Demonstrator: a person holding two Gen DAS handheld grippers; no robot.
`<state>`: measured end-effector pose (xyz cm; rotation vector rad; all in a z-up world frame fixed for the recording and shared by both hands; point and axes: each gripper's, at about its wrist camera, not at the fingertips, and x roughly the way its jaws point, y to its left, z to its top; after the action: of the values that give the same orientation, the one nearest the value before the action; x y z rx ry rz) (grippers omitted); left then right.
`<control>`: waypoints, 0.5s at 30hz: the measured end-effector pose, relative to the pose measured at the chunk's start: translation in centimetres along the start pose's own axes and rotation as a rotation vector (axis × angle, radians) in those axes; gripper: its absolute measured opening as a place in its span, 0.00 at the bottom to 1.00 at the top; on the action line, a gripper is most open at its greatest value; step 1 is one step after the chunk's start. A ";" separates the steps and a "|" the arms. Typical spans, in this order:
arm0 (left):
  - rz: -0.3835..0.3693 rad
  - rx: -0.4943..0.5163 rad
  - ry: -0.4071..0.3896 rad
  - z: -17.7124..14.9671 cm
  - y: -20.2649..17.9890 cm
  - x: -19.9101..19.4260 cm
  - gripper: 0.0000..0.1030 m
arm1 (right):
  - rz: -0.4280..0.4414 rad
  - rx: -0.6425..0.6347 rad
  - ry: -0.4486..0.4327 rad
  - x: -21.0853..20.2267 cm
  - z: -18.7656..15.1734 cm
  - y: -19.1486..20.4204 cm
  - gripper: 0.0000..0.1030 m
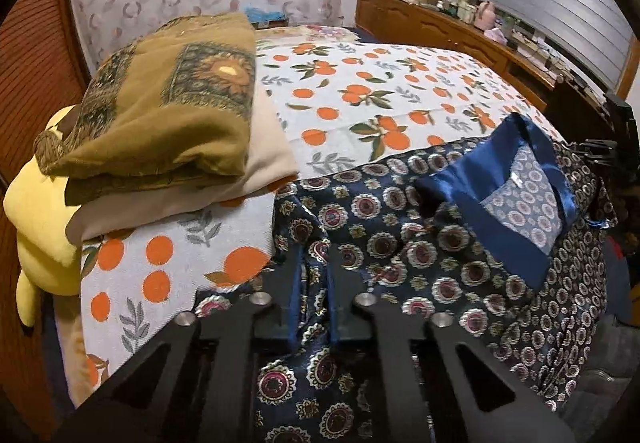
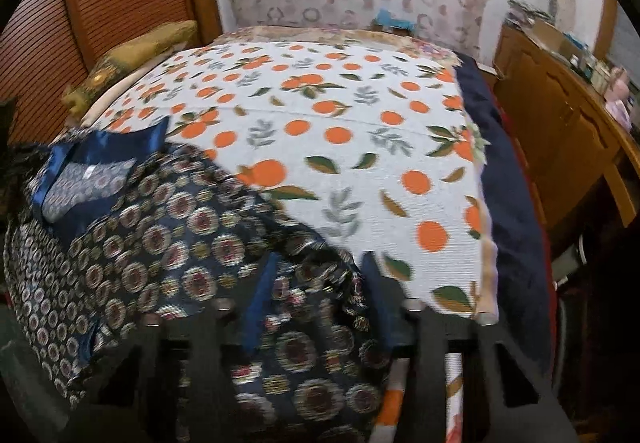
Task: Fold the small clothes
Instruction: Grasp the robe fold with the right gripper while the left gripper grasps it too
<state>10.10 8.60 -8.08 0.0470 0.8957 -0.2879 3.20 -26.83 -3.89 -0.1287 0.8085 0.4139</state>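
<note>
Navy patterned garment (image 1: pixel 420 243) is lying on orange-print bedspread (image 1: pixel 360 91), left gripper (image 1: pixel 312 283) and right gripper (image 2: pixel 316 283) both pinching its near hem.

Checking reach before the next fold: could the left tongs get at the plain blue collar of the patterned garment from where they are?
Probably yes. The blue collar lies exposed on top of the patterned garment, nothing over it. But the left tongs are shut on the garment's near edge, so they would have to let go first.
</note>
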 end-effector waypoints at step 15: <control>-0.012 -0.028 -0.364 6.3 -2.1 -10.4 0.04 | -0.111 -0.094 -0.342 -11.4 4.2 3.1 0.07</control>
<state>8.21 7.92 4.16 -0.0362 0.5380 -0.2843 -2.24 -26.45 7.45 -0.1837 0.4428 0.3564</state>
